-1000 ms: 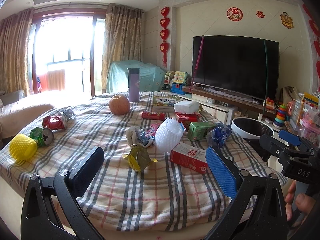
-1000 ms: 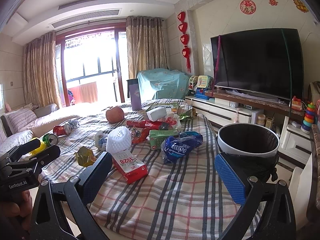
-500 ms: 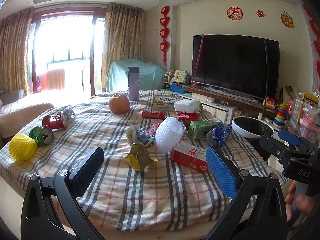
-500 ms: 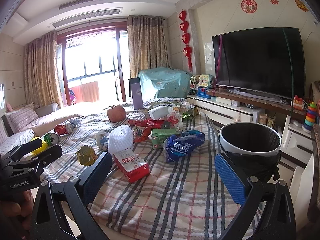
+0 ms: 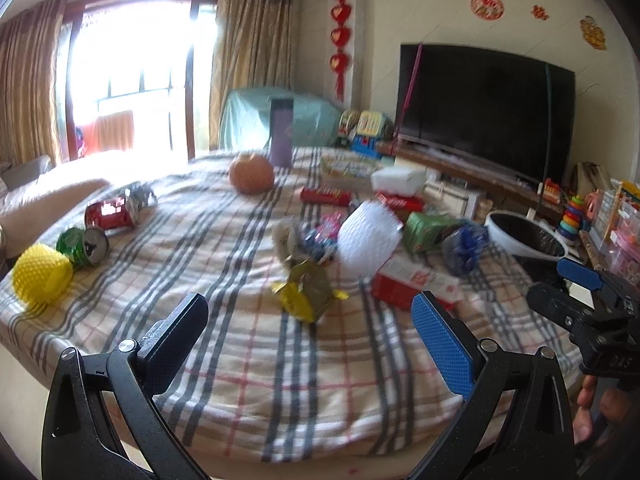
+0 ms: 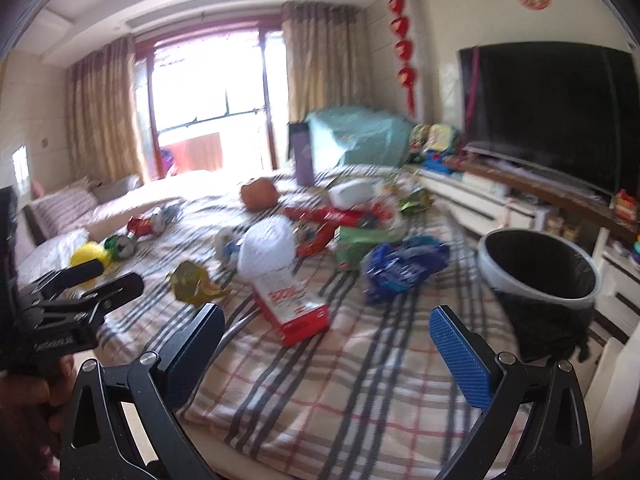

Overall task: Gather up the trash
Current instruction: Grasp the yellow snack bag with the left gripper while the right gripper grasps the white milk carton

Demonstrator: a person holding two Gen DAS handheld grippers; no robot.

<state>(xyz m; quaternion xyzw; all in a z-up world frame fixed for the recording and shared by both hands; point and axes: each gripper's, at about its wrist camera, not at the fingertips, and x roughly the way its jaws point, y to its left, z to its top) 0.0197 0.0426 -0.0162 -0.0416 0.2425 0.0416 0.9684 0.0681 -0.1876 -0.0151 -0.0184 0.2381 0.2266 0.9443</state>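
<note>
Plainly, nothing had been picked up yet: the left hand-held gripper [image 5: 310,330] and the right hand-held gripper [image 6: 328,342] both hung wide and empty above the near edge of the worktop [image 6: 360,392], which wore a plaid cloth. Trash lay scattered across its middle: a red carton [image 6: 290,304], a gold wrapper [image 5: 306,294], a white foam net [image 5: 368,236], a blue bag [image 6: 404,266] and a green box [image 5: 428,230], with crushed cans [image 5: 98,230] and a yellow foam net [image 5: 42,276] well off to the left. The bin [image 6: 538,272] stood just beside the worktop's right edge.

The likeliest trouble, I judged, was a grab taking up loose cloth along with a flat wrapper, dragging the neighbouring litter. The light foam net could also slip or be knocked away, and the round orange fruit [image 5: 252,174] might roll if the cloth shifted.

Both views were smeared with blur, so the carton's print could not be read, and the heap between the foam net and the tissue pack [image 5: 398,178] was too muddled to sort.
</note>
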